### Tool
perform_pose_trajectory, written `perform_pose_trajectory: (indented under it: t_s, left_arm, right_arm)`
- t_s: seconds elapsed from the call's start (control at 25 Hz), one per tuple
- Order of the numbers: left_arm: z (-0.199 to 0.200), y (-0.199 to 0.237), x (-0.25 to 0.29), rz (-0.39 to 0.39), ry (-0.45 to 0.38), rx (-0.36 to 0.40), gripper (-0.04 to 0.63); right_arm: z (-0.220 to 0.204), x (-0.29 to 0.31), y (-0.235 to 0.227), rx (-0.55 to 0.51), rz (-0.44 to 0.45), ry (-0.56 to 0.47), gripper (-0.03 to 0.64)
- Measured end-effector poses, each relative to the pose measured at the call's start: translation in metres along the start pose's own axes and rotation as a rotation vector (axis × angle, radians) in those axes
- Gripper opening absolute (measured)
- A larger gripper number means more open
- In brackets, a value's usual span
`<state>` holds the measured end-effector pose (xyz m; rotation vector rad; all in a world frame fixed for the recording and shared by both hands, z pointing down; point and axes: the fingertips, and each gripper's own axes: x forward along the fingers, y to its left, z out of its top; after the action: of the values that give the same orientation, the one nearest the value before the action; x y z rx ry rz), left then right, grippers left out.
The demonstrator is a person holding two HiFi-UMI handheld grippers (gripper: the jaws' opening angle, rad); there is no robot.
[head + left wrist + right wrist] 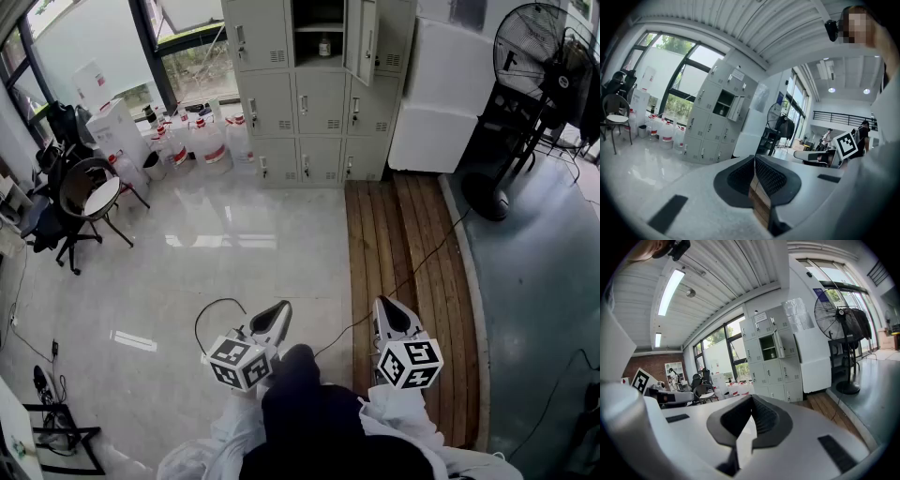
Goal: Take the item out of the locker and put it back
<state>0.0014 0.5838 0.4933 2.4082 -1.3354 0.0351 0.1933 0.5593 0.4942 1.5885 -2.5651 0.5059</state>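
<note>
I stand well back from locker [309,103], upper centre of frame. Left gripper [279,311] jaws pressed together, empty; right gripper [388,307] same. Item [324,47] sits in open top compartment. Risks: cable [412,267] across planks snags my step; open door [362,39] gets clipped on reach-in.

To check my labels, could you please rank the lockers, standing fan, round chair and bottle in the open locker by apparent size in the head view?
1. lockers
2. standing fan
3. round chair, clearly smaller than the fan here, though their distances from the camera differ
4. bottle
</note>
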Motion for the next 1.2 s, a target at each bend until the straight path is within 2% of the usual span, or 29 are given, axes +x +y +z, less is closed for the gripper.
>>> perform_pose_trajectory:
  t_s: [0.16,0.44,0.68,0.76,1.0,1.2]
  left_arm:
    - [-0.002,-0.005,-0.005,0.011,-0.002,0.009,0.014]
    - [0.001,-0.013,-0.007,0.017,0.013,0.045,0.015]
    - [0.010,-0.019,-0.009,0.009,0.002,0.095,0.014]
    - [0.011,-0.020,-0.009,0.005,-0.002,0.099,0.014]
    - [0.004,-0.022,0.000,-0.008,0.015,0.089,0.015]
    - [0.003,-0.011,0.012,-0.001,0.025,0.070,0.015]
  right_arm:
    - [-0.002,-0.007,0.006,-0.001,0.024,0.005,-0.002]
    - [0.015,-0.020,0.001,-0.031,0.025,-0.047,-0.002]
    - [0.032,-0.034,-0.004,-0.071,-0.020,-0.120,0.000]
    - [0.031,-0.035,-0.002,-0.075,-0.015,-0.123,0.038]
    - [0.023,-0.025,-0.004,-0.055,0.001,-0.088,0.231]
    - [0.022,-0.007,-0.009,-0.042,0.014,-0.063,0.273]
